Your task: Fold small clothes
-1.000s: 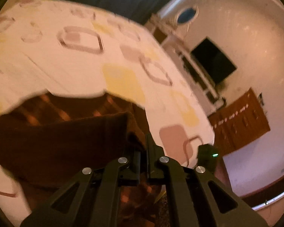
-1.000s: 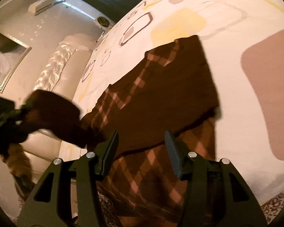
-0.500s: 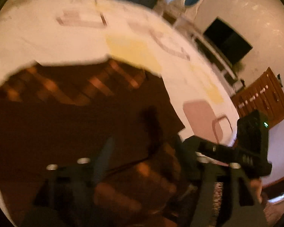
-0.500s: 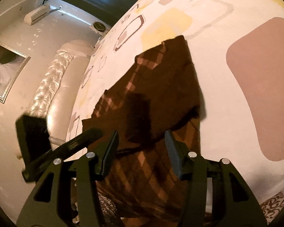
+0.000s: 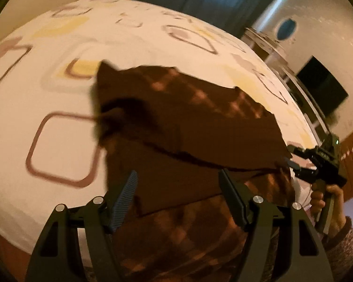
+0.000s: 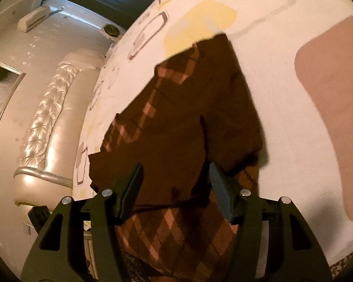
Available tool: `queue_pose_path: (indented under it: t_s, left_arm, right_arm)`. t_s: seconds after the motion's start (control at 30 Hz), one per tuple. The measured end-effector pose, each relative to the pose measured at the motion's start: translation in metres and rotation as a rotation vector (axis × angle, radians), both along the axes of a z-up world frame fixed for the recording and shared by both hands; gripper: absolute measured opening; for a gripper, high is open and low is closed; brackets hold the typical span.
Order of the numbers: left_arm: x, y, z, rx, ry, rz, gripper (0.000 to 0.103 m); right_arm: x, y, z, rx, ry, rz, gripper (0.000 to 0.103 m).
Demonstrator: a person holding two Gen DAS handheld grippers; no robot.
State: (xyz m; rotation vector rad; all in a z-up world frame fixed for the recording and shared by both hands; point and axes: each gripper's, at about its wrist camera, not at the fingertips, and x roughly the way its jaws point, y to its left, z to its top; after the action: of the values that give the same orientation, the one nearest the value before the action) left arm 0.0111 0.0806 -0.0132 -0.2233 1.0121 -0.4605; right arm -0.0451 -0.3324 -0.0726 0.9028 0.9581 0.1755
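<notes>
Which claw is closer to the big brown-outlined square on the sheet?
Left. The left claw, just opened and gripping nothing, hangs beside the square; the right claw, also just opening, empty, sits across the brown garment.

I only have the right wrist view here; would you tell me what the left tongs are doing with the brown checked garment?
Observer: The left tongs have just been opening. They hang open above the near part of the garment, with no fabric pinched between them.
Operator: Thank you. How does my side look from there?
Observer: The right tongs have also just been opening. Their tips sit at the right corner of the folded flap, and they grip nothing.
</notes>
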Motion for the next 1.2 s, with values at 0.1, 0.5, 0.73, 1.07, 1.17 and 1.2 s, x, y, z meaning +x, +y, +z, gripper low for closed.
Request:
queue_pose_path:
  t_s: [0.1,0.5,0.73,1.07,1.17,1.2]
  left_arm:
    - [0.000,0.014,-0.005,-0.009,0.007,0.039,0.071]
    - [-0.001,0.013,-0.012,0.059,-0.028,0.082,0.071]
    - [0.023,0.003,-0.018,0.226,-0.113,0.150,0.071]
    - [0.055,0.028,-0.048,0.279,-0.046,0.309,0.074]
    - [0.054,0.038,-0.048,0.257,-0.043,0.336,0.075]
    - [0.054,0.039,-0.048,0.265,-0.045,0.342,0.076]
  right_arm:
    - [0.001,0.003,-0.013,0.040,0.026,-0.017,0.051]
    - [0.017,0.028,0.032,0.074,-0.077,0.012,0.009]
    - [0.016,0.029,0.112,0.159,-0.290,0.032,0.009]
    - [-0.011,-0.011,0.068,0.113,-0.188,-0.039,0.009]
    - [-0.020,-0.026,0.025,0.065,-0.075,-0.077,0.009]
    - [-0.022,-0.031,0.008,0.052,-0.027,-0.086,0.009]
